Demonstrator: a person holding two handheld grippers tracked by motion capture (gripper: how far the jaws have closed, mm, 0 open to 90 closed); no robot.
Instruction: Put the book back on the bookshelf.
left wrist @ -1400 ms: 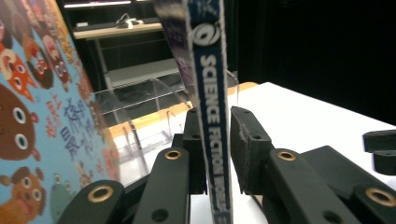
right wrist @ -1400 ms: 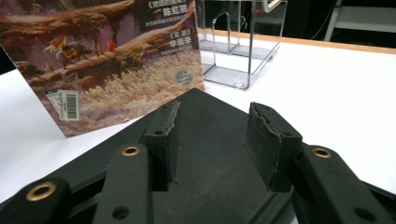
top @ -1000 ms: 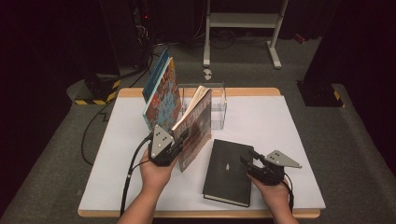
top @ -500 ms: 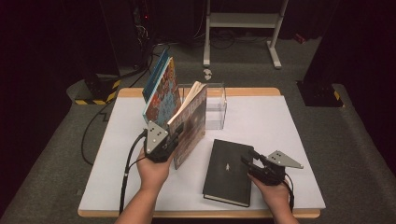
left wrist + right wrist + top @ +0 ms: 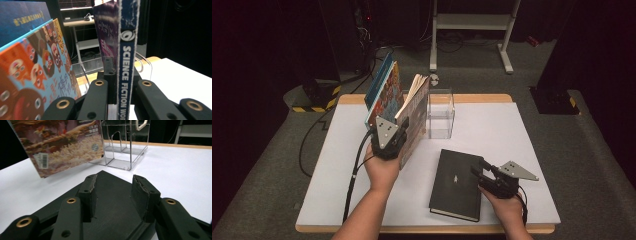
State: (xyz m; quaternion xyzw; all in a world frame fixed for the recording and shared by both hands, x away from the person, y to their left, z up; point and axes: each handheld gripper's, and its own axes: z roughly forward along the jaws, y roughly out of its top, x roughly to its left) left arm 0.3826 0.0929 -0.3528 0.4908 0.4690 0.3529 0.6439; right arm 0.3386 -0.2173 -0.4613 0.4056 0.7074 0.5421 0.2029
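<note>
Upright paperback (image 5: 414, 117), clamped in the left claw (image 5: 398, 136), stands close beside the leaning picture books (image 5: 384, 95); the gap between them is narrow. Clear acrylic rack (image 5: 441, 114) blocks the counter (image 5: 522, 135) just right of it. Black book (image 5: 457, 184) lies flat front-centre. Counter right of rack is open.

The upright paperback book (image 5: 126, 62) has a blue spine with white lettering and a purple cover. Beside it, the picture book (image 5: 37, 82) shows orange and brown cartoon faces on light blue. The flat hardcover book (image 5: 457, 184) is black on a white tabletop (image 5: 532, 150).
</note>
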